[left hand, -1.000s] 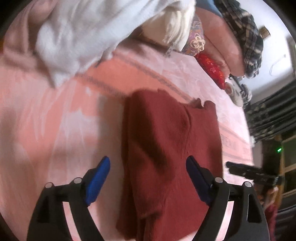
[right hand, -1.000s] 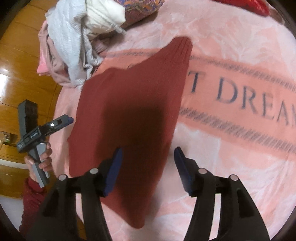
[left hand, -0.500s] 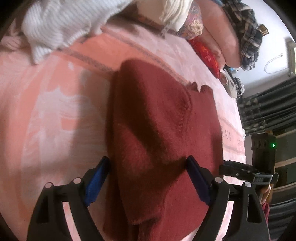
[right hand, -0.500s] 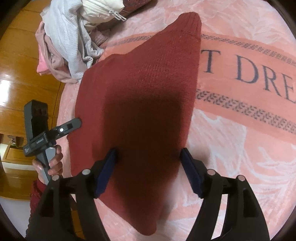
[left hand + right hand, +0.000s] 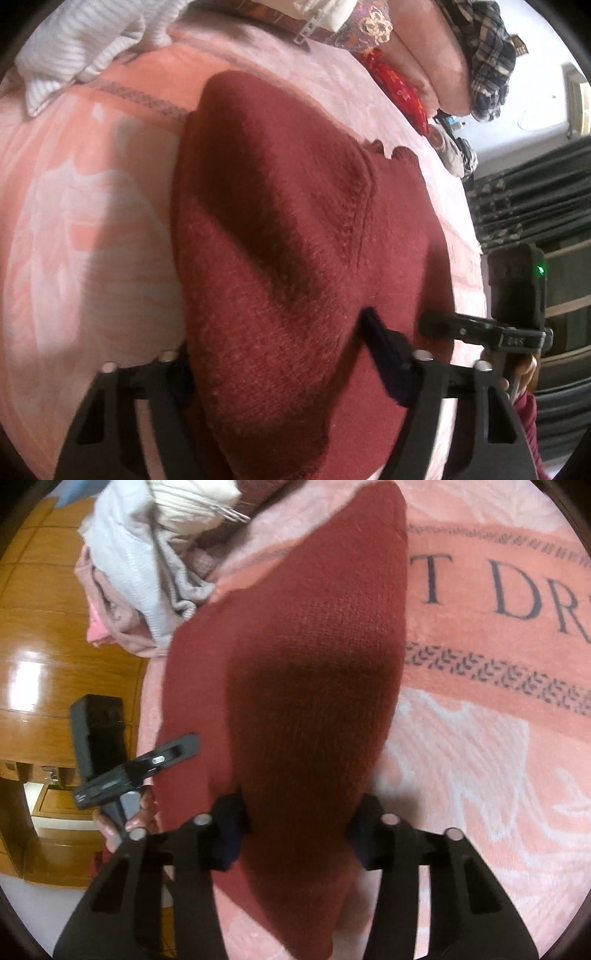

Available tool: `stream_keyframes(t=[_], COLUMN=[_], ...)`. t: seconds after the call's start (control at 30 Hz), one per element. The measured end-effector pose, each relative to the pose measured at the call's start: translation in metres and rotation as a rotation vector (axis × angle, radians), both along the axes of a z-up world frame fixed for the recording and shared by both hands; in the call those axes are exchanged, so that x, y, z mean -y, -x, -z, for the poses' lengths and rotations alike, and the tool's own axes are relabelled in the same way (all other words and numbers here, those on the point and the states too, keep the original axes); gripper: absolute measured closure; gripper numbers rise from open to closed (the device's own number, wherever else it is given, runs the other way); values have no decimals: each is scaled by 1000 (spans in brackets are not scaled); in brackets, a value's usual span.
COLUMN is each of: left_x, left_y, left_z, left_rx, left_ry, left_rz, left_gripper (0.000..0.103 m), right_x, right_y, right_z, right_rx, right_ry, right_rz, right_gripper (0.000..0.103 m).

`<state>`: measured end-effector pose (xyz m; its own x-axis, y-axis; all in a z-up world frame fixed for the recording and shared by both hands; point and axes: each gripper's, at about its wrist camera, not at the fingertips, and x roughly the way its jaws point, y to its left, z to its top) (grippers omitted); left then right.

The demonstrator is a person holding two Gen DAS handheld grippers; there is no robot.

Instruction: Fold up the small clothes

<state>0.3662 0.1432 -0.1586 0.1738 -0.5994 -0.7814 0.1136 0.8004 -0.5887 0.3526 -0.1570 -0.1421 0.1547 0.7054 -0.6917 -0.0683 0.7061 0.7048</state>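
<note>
Both grippers, left [image 5: 280, 362] and right [image 5: 299, 830], straddle the red sweater [image 5: 295, 664], jaws spread.

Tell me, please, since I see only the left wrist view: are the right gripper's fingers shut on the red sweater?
Observer: No. The right gripper is open, and its fingers straddle the narrow end of the red sweater.
Operator: What lies to the right of that end?
Observer: Bare pink blanket, with dark lettering that reads "T DR" in this view.
Operator: Where does my left gripper sit from that side?
Observer: The left gripper is at the sweater's opposite edge, on the side nearest the wooden floor.
</note>
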Motion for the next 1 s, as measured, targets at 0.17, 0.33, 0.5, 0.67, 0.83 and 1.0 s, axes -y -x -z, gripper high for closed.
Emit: stream_keyframes(t=[0.17,0.33,0.5,0.67,0.83,1.0], left_x=[10,68,149,229,265,263], left_y=[13,40,71,91,93,94], left_z=[-18,-46,-74,-66,-18,-11], left_rx=[-19,5,71,117,91,76], left_ry=[51,78,86,44,-53,-54], left_rz=[-25,65,168,209,225,196], left_gripper=[60,62,62,63,63,55], right_x=[10,62,142,207,245,250], right_y=[23,59,117,144,142,155], right_z=[-39,-71,-93,-75,2,15], right_rx=[73,110,141,122,-4,46], right_ry=[12,32,72,102,100,57], right_rz=[-14,12,68,150,231,246], right_gripper=[64,64,64,64,60,48])
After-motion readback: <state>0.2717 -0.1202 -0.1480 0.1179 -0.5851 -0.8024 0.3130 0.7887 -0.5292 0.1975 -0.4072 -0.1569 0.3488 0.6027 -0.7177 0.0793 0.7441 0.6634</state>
